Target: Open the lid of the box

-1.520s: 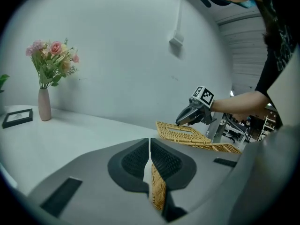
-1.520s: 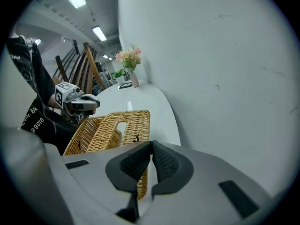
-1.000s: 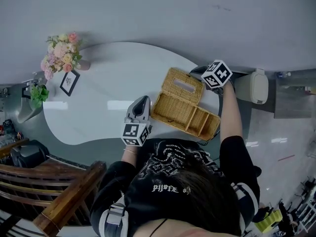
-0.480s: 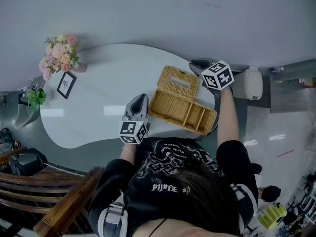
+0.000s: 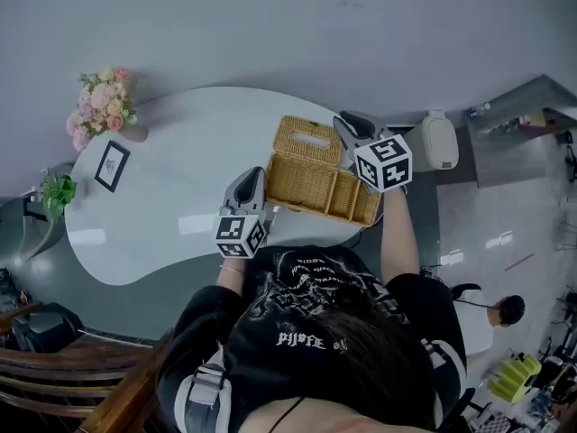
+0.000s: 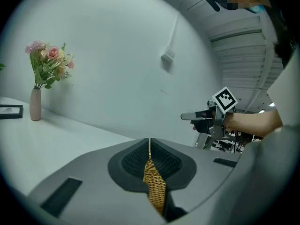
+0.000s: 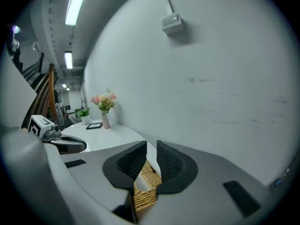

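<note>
A wicker box (image 5: 311,190) lies on the right end of the white table (image 5: 171,179), its lid (image 5: 306,141) swung up and standing at the far side. My left gripper (image 5: 256,179) is at the box's left end. In the left gripper view its jaws (image 6: 149,146) are closed, with wicker weave pinched between the pads. My right gripper (image 5: 345,123) hangs above the lid's right edge. Its jaws (image 7: 151,156) have just been opening and stand apart, pressing on nothing. The wicker lid (image 7: 146,184) shows through the gap below them.
A vase of pink flowers (image 5: 99,106), a small picture frame (image 5: 110,165) and a green plant (image 5: 56,192) are at the table's left. A white bin-like object (image 5: 439,140) stands on the floor at the right. A wooden chair (image 5: 81,377) is at bottom left.
My right gripper has come off the lid's far right edge and risen above it. The lid has stayed up. My left gripper has lifted slightly at the box's left end.
</note>
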`<act>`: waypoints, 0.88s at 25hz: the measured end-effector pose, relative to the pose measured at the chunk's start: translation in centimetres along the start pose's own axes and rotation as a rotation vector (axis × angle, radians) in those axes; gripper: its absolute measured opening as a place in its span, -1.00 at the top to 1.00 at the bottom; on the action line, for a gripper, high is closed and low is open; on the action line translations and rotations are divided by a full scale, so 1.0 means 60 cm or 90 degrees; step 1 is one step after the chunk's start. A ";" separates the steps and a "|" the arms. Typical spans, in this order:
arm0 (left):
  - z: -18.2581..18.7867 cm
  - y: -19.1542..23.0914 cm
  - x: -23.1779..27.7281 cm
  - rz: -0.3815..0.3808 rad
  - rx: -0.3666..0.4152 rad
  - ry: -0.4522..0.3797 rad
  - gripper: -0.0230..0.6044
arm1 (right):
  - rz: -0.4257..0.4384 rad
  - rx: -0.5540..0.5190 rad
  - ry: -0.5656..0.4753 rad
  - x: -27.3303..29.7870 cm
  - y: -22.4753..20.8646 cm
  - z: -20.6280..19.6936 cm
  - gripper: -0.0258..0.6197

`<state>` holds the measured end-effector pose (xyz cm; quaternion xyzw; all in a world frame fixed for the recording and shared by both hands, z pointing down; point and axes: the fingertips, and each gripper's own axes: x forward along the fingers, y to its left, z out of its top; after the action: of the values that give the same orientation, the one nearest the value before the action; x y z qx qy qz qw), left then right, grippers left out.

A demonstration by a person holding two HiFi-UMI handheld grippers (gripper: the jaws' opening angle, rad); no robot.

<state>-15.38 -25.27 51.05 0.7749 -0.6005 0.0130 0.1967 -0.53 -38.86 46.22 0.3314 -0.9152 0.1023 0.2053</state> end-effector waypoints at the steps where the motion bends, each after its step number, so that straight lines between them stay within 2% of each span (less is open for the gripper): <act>1: 0.003 -0.004 -0.004 -0.004 0.004 -0.004 0.84 | -0.018 0.008 -0.017 -0.013 0.008 0.003 0.65; 6: 0.006 -0.015 -0.018 -0.026 0.022 -0.016 0.84 | -0.100 0.040 -0.061 -0.061 0.047 -0.020 0.65; 11: -0.009 -0.036 -0.021 -0.056 0.028 -0.005 0.84 | -0.145 0.145 -0.097 -0.092 0.074 -0.068 0.65; 15: -0.021 -0.046 -0.025 -0.071 0.037 0.002 0.84 | -0.185 0.131 -0.094 -0.106 0.099 -0.102 0.65; 17: -0.027 -0.051 -0.027 -0.081 0.042 0.007 0.84 | -0.196 0.129 -0.091 -0.109 0.110 -0.120 0.66; 20: -0.036 -0.060 -0.024 -0.098 0.054 0.022 0.84 | -0.188 0.175 -0.092 -0.105 0.119 -0.148 0.67; 22: -0.037 -0.062 -0.025 -0.100 0.060 0.024 0.84 | -0.192 0.191 -0.095 -0.107 0.128 -0.159 0.76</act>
<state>-11.85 -22.44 51.64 0.8277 -0.5326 0.0404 0.1719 1.86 -26.33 51.49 0.4980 -0.8424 0.1806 0.0981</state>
